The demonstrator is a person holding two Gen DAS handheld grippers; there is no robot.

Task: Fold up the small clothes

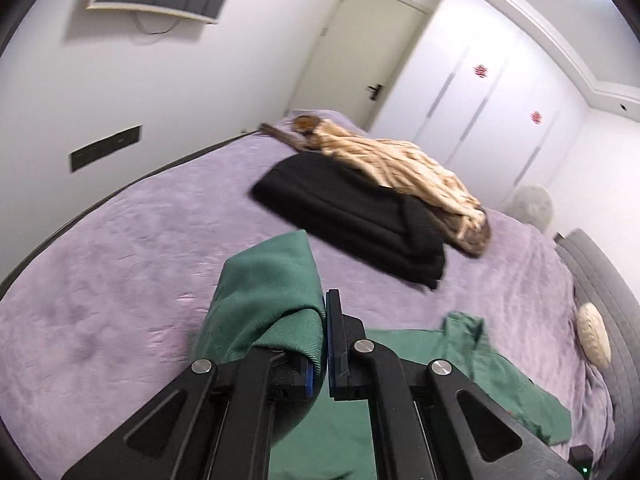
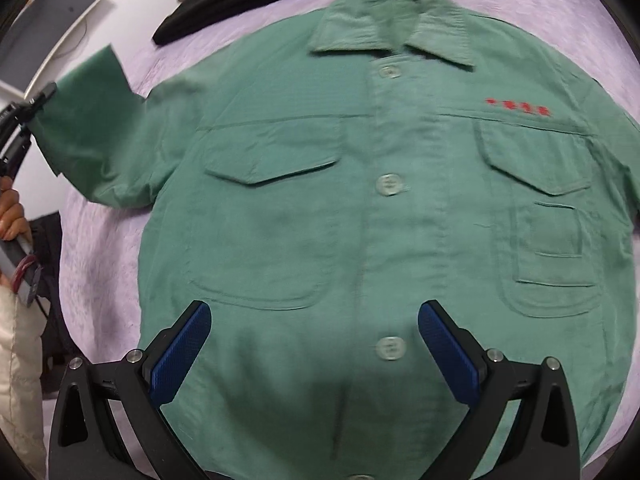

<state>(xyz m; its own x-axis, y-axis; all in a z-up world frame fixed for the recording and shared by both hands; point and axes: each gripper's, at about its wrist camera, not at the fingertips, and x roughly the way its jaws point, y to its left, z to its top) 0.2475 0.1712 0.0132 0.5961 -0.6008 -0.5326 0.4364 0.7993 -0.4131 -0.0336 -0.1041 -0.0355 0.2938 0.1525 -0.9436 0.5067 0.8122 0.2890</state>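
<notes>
Nearest the right wrist lens, we see the right gripper [image 2: 314, 344] with jaws spread wide and empty, hovering over the lower front of the green shirt [image 2: 360, 208], which lies buttoned and face up on the purple bedspread [image 2: 100, 312]. At the shirt's left edge, the left gripper [image 1: 326, 336] has its jaws pressed together on the sleeve [image 1: 264, 304], whose cuff is raised off the bed.

The risk, as we judge it, is that the thin pinched fold slips from the pads, or that the unpinned body drags sideways with the sleeve and creases the fold.

Only the right view shows the collar, pockets and red lettering. Only the left view shows what lies beyond: a folded black garment [image 1: 352, 208] with a tan striped cloth [image 1: 404, 176] partly on it, well apart from the shirt.
</notes>
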